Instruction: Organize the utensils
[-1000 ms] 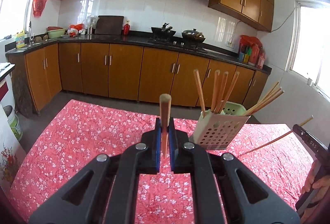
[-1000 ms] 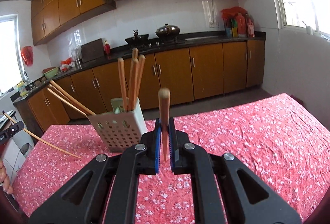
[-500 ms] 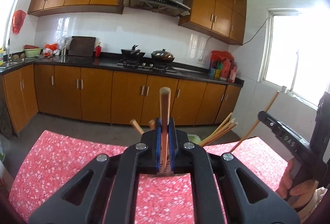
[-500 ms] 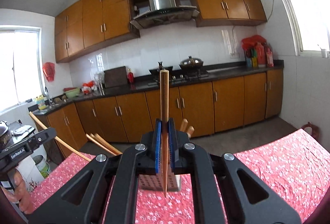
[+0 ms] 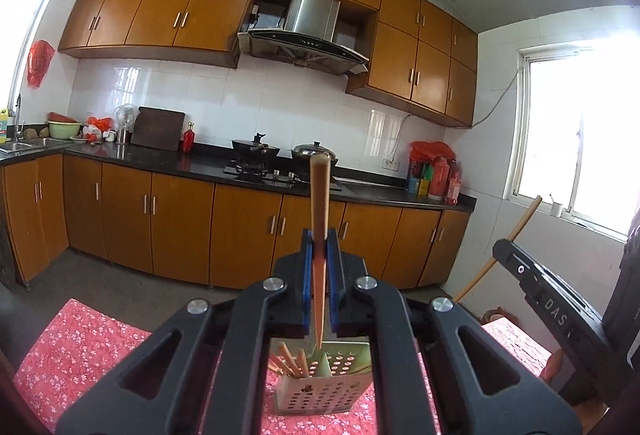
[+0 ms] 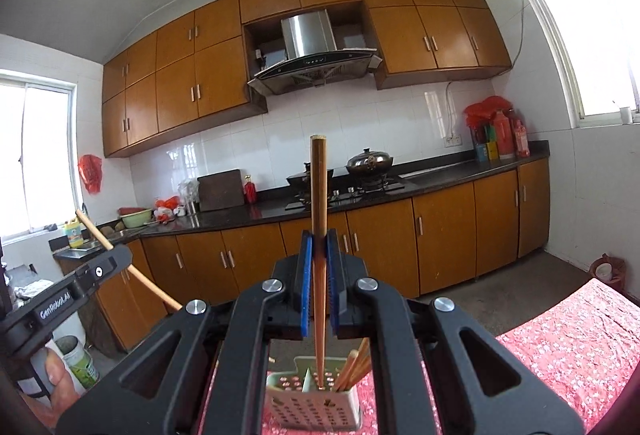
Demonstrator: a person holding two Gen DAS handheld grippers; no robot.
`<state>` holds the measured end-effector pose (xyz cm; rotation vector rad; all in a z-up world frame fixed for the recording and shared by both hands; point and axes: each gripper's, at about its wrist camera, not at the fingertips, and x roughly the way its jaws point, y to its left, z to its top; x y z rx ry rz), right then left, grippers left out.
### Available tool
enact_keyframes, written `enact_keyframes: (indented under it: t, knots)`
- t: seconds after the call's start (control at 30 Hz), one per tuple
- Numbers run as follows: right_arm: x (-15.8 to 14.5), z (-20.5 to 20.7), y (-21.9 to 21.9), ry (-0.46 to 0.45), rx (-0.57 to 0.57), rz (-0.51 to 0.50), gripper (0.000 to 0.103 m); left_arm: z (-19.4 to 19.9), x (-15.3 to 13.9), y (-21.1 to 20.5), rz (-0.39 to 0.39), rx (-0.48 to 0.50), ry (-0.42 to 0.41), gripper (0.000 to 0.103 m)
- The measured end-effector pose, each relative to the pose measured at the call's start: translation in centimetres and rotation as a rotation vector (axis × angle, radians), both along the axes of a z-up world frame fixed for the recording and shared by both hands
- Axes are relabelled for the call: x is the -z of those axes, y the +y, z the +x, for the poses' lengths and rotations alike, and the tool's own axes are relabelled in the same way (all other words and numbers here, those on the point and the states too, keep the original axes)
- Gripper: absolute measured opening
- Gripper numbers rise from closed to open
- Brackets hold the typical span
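Red floral cloth covers the table [image 5: 80,347]; above the perforated holder [image 5: 320,383] each hand-held gripper — left [image 5: 320,255], right [image 6: 319,255] — clamps a light, stiff, slippery chopstick [image 5: 320,203] mid-shaft, tips entering.

Black linkage arms, silver screws, blue-padded fingers [image 5: 306,275], white "GenRobot.AI" lettering.

Red tablecloth [image 5: 80,347] with small white flowers, pale green perforated holder [image 6: 316,405], tan wooden chopsticks [image 6: 319,235], blue gripper pads [image 5: 306,287], orange-brown cabinets [image 5: 180,227]
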<state>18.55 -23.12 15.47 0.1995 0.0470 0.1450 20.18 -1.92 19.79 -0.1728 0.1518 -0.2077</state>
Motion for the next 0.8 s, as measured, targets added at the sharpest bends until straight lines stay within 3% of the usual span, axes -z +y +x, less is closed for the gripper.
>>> enact_keyframes:
  t: [0.43, 0.63, 0.67, 0.7, 0.73, 0.8]
  knots:
    - [4.1, 4.5, 1.6, 0.087, -0.008, -0.007, 0.008, 4.7, 5.3, -0.5, 0.024, 0.015, 0.086, 0.008]
    - [4.7, 4.6, 1.7, 0.125, -0.016, -0.032, 0.009, 5.3, 6.0, -0.6, 0.023, -0.003, 0.110, 0.010]
    - [4.7, 4.5, 1.6, 0.129, -0.016, -0.034, 0.013, 5.3, 5.9, -0.3, 0.017, -0.002, 0.108, 0.016]
    - [4.7, 4.3, 1.4, 0.129, -0.010, -0.037, 0.030, 5.0, 5.8, -0.2, 0.013, -0.003, 0.106, 0.022]
    - [4.6, 4.0, 1.2, 0.123, -0.002, -0.037, 0.047, 4.7, 5.6, 0.1, 0.007, -0.013, 0.099, 0.034]
    - [4.2, 3.2, 0.6, 0.106, 0.009, -0.042, 0.049, 4.0, 5.2, 0.7, -0.002, -0.022, 0.087, 0.038]
